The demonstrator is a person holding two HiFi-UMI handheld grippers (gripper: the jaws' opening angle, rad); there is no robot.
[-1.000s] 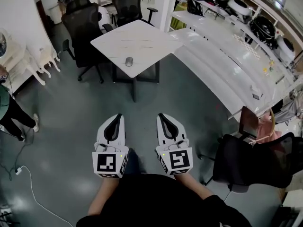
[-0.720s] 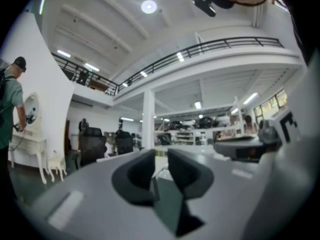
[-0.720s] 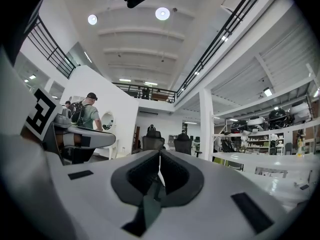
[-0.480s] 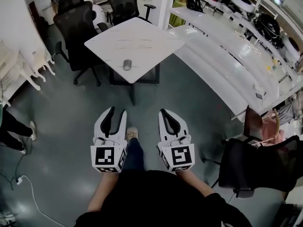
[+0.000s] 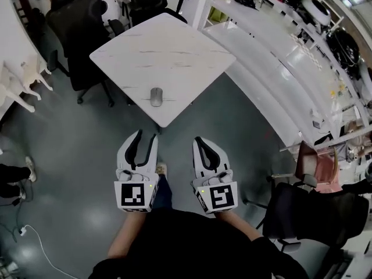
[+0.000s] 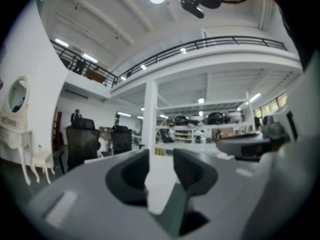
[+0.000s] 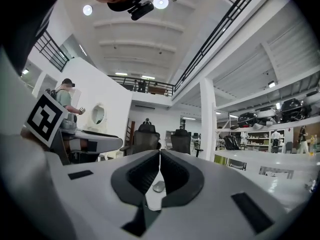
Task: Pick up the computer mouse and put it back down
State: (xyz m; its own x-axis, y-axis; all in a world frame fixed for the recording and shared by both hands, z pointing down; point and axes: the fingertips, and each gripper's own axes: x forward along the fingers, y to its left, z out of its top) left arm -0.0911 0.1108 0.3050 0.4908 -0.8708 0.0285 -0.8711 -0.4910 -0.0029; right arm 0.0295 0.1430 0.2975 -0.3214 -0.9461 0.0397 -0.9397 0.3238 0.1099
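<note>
A grey computer mouse (image 5: pixel 156 96) lies near the front corner of the white square table (image 5: pixel 174 51). Both grippers are held level above the grey floor, short of that corner. My left gripper (image 5: pixel 145 136) is open; its jaws have just been opening and nothing is between them. In the left gripper view, the left gripper (image 6: pixel 161 153) shows a gap with the table top (image 6: pixel 159 181) behind it. My right gripper (image 5: pixel 199 139) is shut and empty. In the right gripper view, the right gripper (image 7: pixel 160 152) has its tips together, and the mouse (image 7: pixel 159 186) shows far off between the jaws.
Black office chairs (image 5: pixel 72 22) stand behind the table. A long white bench (image 5: pixel 273 57) with gear runs along the right, with another black chair (image 5: pixel 314 214) near it. White ornate chairs (image 5: pixel 17 80), a person's legs (image 5: pixel 11 173) and a floor cable (image 5: pixel 35 243) are at the left.
The table and mouse have come closer and lower in the head view as both grippers moved toward them. The left gripper's jaws went from shut to open.
</note>
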